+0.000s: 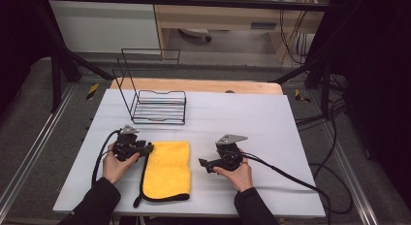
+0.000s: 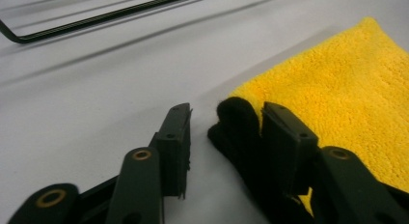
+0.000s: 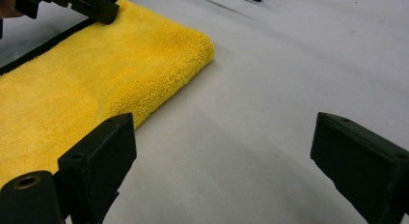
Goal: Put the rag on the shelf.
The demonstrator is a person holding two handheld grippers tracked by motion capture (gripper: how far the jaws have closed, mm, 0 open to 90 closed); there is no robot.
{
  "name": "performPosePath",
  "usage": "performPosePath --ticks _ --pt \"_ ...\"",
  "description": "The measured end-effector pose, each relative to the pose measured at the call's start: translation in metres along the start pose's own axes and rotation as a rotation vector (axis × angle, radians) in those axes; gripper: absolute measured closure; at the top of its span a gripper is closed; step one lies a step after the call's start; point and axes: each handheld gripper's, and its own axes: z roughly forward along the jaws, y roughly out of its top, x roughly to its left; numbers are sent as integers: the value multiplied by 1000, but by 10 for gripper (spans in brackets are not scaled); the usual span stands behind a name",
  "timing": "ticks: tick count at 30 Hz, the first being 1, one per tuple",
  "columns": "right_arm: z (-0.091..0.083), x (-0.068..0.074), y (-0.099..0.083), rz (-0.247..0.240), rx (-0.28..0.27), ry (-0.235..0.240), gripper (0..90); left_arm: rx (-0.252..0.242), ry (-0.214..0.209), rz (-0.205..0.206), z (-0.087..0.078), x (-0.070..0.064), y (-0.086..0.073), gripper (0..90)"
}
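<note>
The yellow cloth (image 1: 167,169) lies folded flat on the white table (image 1: 252,118), low and left of the middle in the high view. It has a black edge (image 2: 236,132). The left hand-held gripper (image 1: 148,148) is at the cloth's top left corner — its jaws are a little apart around the black edge. The right hand-held gripper (image 1: 202,162) is just right of the cloth, jaws wide open — holding nothing. A black wire rack (image 1: 157,106) stands farther up.

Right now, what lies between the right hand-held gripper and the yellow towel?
Bare white table, seen in the right gripper view, separates the right hand-held gripper from the yellow towel.
</note>
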Motion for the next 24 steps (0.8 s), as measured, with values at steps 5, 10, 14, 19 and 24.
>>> performPosePath --ticks 5,10,14,19,24 --pt "0 0 1 3 -11 5 113 7 -19 -5 2 -1 -1 632" --pt "2 0 4 21 -34 8 138 19 -13 -14 2 -3 0 660" --pt "10 4 13 5 -25 1 171 23 4 19 2 -9 1 708" --pt "27 12 28 14 -47 2 231 26 19 44 2 -12 1 730" --pt "51 17 37 12 -32 -13 299 27 29 50 2 -13 1 730"
